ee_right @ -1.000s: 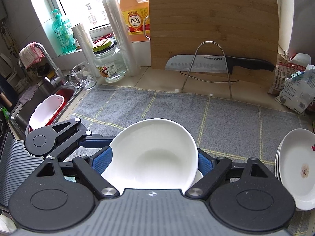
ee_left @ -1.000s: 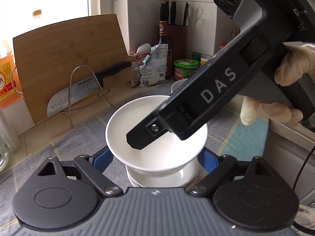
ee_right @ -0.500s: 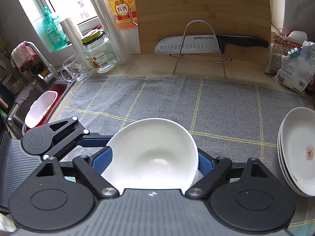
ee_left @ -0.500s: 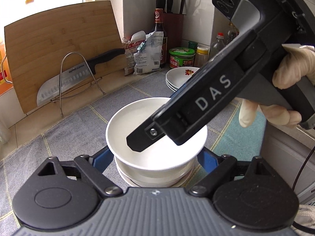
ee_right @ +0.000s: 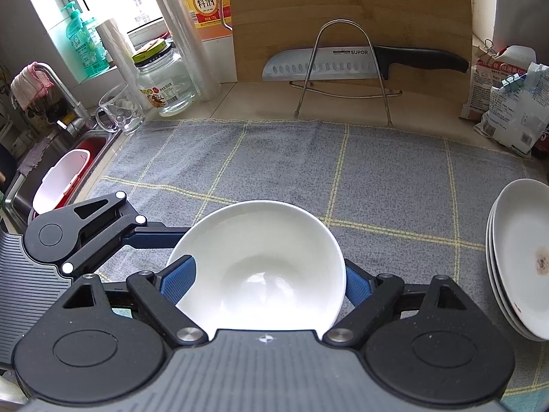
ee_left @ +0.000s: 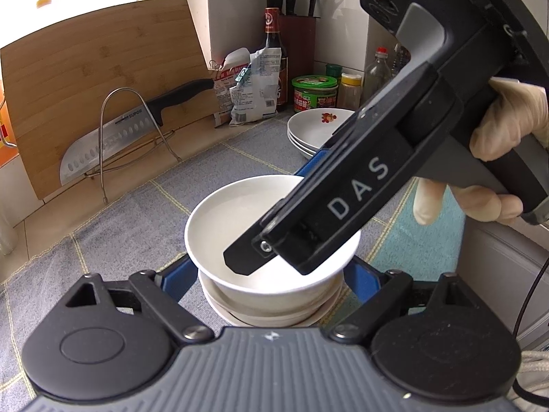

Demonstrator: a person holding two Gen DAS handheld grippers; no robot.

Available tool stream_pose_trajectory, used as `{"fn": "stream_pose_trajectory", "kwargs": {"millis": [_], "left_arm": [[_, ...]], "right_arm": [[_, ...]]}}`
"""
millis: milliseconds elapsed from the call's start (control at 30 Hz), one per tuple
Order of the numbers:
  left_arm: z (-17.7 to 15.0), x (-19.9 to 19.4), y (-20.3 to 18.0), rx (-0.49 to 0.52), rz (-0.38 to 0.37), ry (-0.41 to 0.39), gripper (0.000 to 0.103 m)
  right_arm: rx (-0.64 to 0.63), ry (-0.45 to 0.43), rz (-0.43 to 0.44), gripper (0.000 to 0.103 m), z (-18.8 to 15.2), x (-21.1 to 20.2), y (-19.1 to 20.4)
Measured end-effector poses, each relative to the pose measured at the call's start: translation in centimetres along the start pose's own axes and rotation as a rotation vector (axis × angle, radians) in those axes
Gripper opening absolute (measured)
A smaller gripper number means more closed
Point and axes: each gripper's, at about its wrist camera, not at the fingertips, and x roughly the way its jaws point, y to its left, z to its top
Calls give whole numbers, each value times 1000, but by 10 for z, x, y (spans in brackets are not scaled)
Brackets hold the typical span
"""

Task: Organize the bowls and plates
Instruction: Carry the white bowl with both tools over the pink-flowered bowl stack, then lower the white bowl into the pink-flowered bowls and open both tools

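My right gripper (ee_right: 254,283) has its jaws closed on the white bowl (ee_right: 257,264), blue pads pressing its rim on either side, low centre of the right wrist view. In the left wrist view that bowl (ee_left: 240,213) sits centre frame, nested over the bowl stack (ee_left: 271,310) on the grey cloth (ee_left: 113,230); whether it is fully seated I can't tell. My left gripper (ee_left: 271,274) straddles the stack with its jaws spread wide. The pads stand just beside the lower bowls, but I can't tell if they press on them.

To do this well, I judge the bowl should go down level and centred on the stack, and the right jaws should let go only once it rests. The left could steady the stack from both sides.

The right gripper tilts steeply down from the upper right of the left view, held by a gloved hand (ee_left: 504,127) at the right edge. The left one points down more gently.

The plate stack (ee_right: 521,267) lies at the right edge of the right view, well apart from the bowls.
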Motion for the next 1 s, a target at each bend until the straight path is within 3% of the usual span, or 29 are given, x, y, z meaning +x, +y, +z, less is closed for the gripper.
{"fn": "stream_pose_trajectory", "kwargs": {"millis": [633, 1000], "left_arm": [[-1, 4, 3, 5, -7, 5, 92], [-8, -5, 8, -12, -23, 3, 95]], "right_arm": [[-16, -8, -12, 93, -4, 2, 1], [-13, -22, -13, 103, -9, -1, 2]]}}
